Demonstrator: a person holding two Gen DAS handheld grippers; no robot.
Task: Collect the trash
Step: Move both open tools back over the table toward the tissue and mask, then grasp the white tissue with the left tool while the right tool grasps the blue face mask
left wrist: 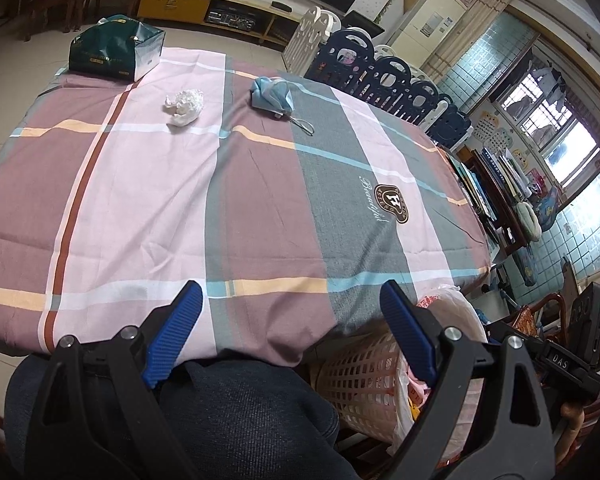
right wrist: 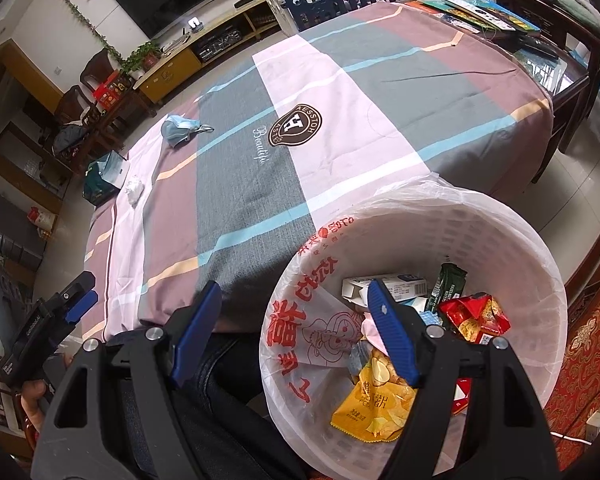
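Observation:
A crumpled white tissue (left wrist: 184, 107) and a blue face mask (left wrist: 274, 96) lie at the far side of the checked tablecloth (left wrist: 260, 208). My left gripper (left wrist: 290, 292) hangs open and empty over the table's near edge. My right gripper (right wrist: 294, 290) is open and empty over the rim of the white lined waste basket (right wrist: 512, 216), which holds a yellow snack bag (right wrist: 374, 400), a red wrapper (right wrist: 478, 316) and a small white box (right wrist: 396, 286). The tissue (right wrist: 134, 190) and mask (right wrist: 179, 128) also show far off in the right wrist view. The left gripper (right wrist: 74, 304) shows at that view's left edge.
A dark green tissue box (left wrist: 114, 50) stands at the table's far left corner. Navy and white play-fence panels (left wrist: 380, 76) line the far right side, and books (right wrist: 480, 16) lie beyond. The person's jeans-clad legs (left wrist: 228, 416) are below the grippers. The basket (left wrist: 364, 372) stands beside the table.

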